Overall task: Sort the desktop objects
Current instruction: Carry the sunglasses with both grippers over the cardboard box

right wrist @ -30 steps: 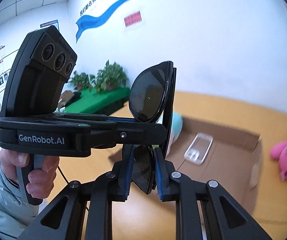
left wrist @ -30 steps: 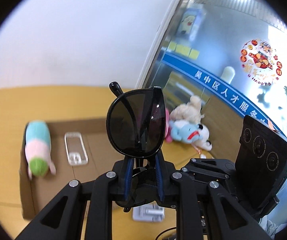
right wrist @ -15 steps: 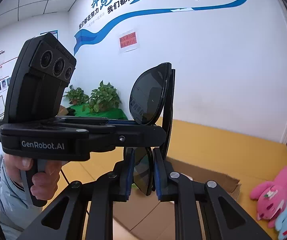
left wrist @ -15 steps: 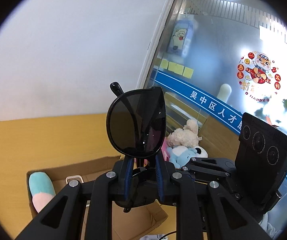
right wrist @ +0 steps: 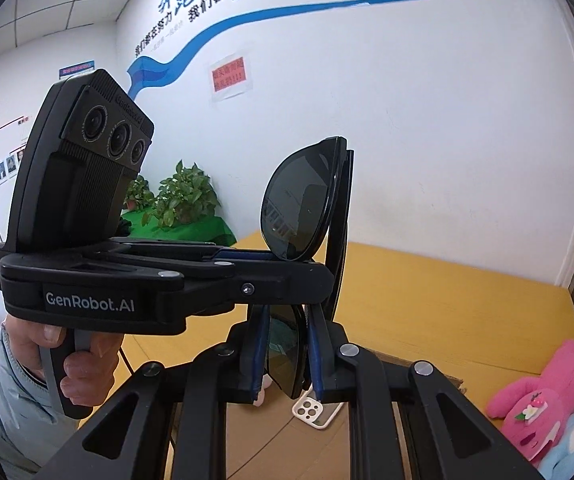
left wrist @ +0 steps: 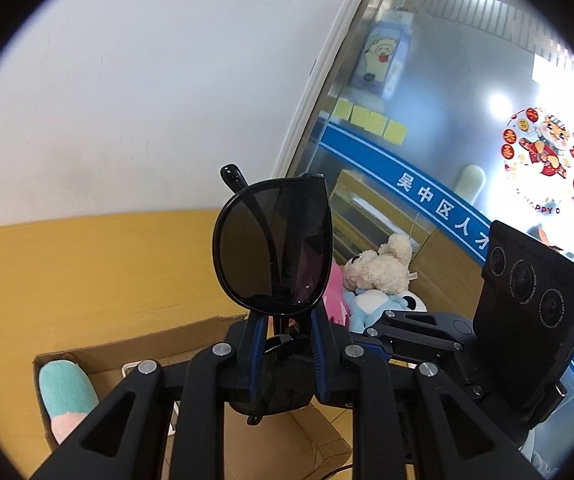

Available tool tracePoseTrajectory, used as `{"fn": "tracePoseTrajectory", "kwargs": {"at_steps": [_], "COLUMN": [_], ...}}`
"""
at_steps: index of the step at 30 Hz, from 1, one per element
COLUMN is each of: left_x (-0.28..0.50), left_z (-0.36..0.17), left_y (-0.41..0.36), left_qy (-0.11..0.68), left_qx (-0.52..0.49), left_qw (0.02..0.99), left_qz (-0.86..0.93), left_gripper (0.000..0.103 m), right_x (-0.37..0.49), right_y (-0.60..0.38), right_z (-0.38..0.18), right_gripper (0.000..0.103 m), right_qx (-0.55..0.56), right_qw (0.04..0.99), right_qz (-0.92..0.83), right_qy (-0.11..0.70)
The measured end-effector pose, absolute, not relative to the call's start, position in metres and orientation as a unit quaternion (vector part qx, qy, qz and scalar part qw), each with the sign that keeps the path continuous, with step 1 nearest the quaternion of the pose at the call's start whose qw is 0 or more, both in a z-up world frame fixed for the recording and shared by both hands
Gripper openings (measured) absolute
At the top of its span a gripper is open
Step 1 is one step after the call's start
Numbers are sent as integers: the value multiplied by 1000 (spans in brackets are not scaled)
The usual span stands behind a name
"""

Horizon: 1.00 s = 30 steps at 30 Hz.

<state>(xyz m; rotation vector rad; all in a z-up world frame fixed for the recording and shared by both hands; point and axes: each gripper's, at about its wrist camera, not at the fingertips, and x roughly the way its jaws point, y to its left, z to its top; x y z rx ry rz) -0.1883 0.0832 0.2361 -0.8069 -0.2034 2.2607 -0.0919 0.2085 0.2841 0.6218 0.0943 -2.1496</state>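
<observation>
Yellow desk, smooth laminate, against a white wall. On it an open brown cardboard box, corrugated, flaps up. Inside the box: a teal-and-pink plush at the 9 o'clock end and a clear phone case flat on the floor.

Plush toys, cream, pink and blue, heaped on the desk at 3 o'clock of the box.

Left gripper: blue-padded fingers nearly closed, pinching the folded black sunglasses at one lens; the other lens stands upright above, glossy, rounded. Right gripper: fingers equally narrow, clamped on the same sunglasses from the other side. Sunglasses held in the air above the box.
</observation>
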Motion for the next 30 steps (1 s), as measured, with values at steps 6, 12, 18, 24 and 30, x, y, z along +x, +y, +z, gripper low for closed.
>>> {"fn": "tracePoseTrajectory", "kwargs": {"at_steps": [6,12,18,24,30], "left_x": [-242,-289,-319,-337,-346], "left_z": [169,90,19,-33,-73], "left_y": [91,107,123,132,136], "left_qy": [-104,-130,-161,-180,-198], "left_qx": [-368,-434,-503,-561,-601], "left_qw": [365,365,360,338,319], "left_qz": [849,813,769,734,705], "left_gripper": [19,19,19,19,19], "right_x": [-152,-201,-228,-245,-263], "right_y": [193,186,205,220,216], "right_z": [233,157,84,23,-21], "right_gripper": [17,17,17,17,18], "right_qx": [312,383,445,508,567], "right_qw": [424,411,383,362,323], "right_qz": [-850,-827,-809,-781,-756], "right_qy": [20,-1,-13,-33,-49]}}
